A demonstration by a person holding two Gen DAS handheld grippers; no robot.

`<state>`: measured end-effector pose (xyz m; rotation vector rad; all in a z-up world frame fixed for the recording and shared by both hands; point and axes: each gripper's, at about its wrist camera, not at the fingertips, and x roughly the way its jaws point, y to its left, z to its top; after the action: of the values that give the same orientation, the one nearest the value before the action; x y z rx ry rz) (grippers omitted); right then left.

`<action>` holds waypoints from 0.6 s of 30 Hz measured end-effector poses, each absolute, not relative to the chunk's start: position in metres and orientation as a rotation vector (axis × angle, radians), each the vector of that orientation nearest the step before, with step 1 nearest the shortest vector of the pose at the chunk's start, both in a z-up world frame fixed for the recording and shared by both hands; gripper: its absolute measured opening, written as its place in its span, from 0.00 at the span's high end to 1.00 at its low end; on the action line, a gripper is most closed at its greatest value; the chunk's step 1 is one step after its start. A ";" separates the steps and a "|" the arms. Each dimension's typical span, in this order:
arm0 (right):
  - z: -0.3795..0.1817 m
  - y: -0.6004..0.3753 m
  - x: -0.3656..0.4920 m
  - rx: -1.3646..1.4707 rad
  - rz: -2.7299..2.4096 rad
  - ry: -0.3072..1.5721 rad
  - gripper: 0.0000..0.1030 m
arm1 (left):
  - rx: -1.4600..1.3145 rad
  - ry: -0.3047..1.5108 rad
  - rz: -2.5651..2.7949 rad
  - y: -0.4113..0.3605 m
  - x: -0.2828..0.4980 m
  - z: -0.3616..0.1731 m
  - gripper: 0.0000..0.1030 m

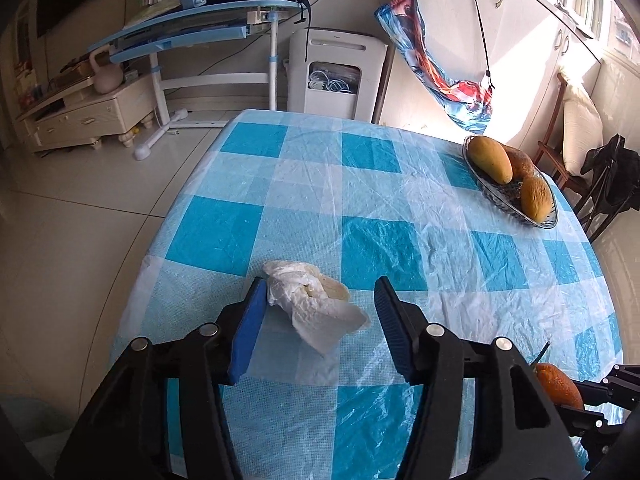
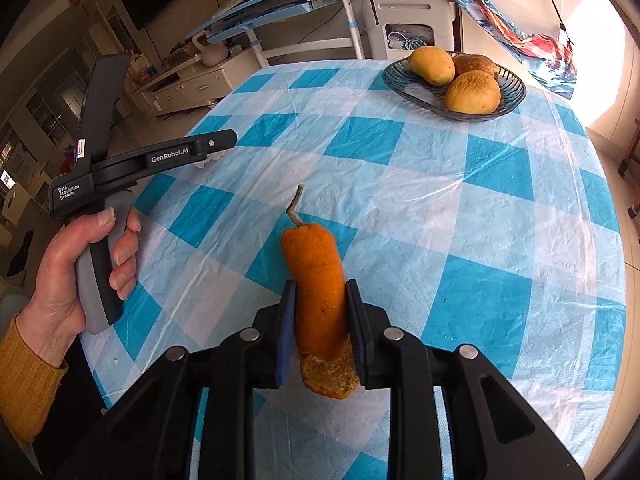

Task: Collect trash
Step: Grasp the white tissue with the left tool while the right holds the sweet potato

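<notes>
The right gripper (image 2: 320, 312) has its jaws clamped on an orange peel (image 2: 318, 280) above the counter (image 2: 480, 208). The left gripper (image 1: 320, 312) stands half open around a crumpled tissue (image 1: 312, 300) lying there, ungripped. No bin shows; both pieces remain to be deposited.

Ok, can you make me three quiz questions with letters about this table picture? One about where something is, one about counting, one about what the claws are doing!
1. Where is the crumpled tissue?
A in the bowl
B between the left gripper's jaws
C on the floor

2. How many fruits lie in the bowl?
A one
B three
C five

3. What is the right gripper doing?
A gripping the orange peel
B hanging empty
C holding the bowl

Answers: B, the tissue lies between the pads; B, three show; A, both pads press the peel.
</notes>
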<state>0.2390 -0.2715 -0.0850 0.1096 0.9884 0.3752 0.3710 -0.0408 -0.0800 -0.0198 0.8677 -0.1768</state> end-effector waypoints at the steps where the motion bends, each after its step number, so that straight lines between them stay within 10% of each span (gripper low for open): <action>1: -0.085 -0.271 0.238 0.102 0.374 0.986 0.74 | -0.027 0.868 -0.183 -0.040 0.370 -0.080 0.72; 5: -0.085 -0.269 0.238 0.100 0.364 0.976 0.74 | -0.053 0.842 -0.201 -0.034 0.357 -0.077 0.87; 18: -0.072 -0.263 0.160 0.250 0.368 0.860 0.75 | -0.083 0.785 -0.276 -0.008 0.237 -0.055 0.89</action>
<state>0.1597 -0.2630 -0.0715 0.2497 0.8595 0.3676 0.2365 -0.0082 -0.0553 -0.0830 0.7850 -0.2762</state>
